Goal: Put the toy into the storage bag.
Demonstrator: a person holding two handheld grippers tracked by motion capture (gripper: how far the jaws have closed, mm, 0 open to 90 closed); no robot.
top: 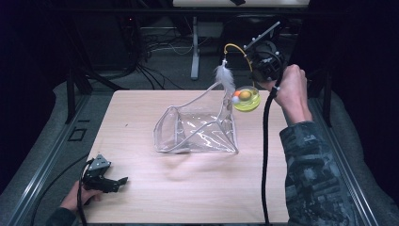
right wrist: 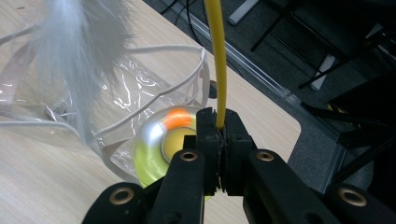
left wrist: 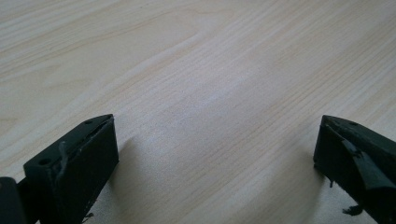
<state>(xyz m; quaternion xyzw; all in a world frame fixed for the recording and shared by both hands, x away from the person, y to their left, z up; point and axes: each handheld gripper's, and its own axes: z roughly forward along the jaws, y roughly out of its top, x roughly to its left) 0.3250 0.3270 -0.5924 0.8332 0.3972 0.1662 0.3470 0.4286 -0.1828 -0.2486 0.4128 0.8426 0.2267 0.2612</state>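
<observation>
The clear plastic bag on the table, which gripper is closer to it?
Right. The right gripper hangs just above the clear plastic bag's far right corner, shut on a yellow cat-toy wand. The left gripper sits open by the table's near left corner.

High view: I look forward and down over the whole table (top: 188, 197) | left gripper view: close, low over bare tabletop (left wrist: 196, 70) | right gripper view: close, facing the clear bag (right wrist: 140, 93) and table edge, both shared with high view (top: 197, 129)
</observation>
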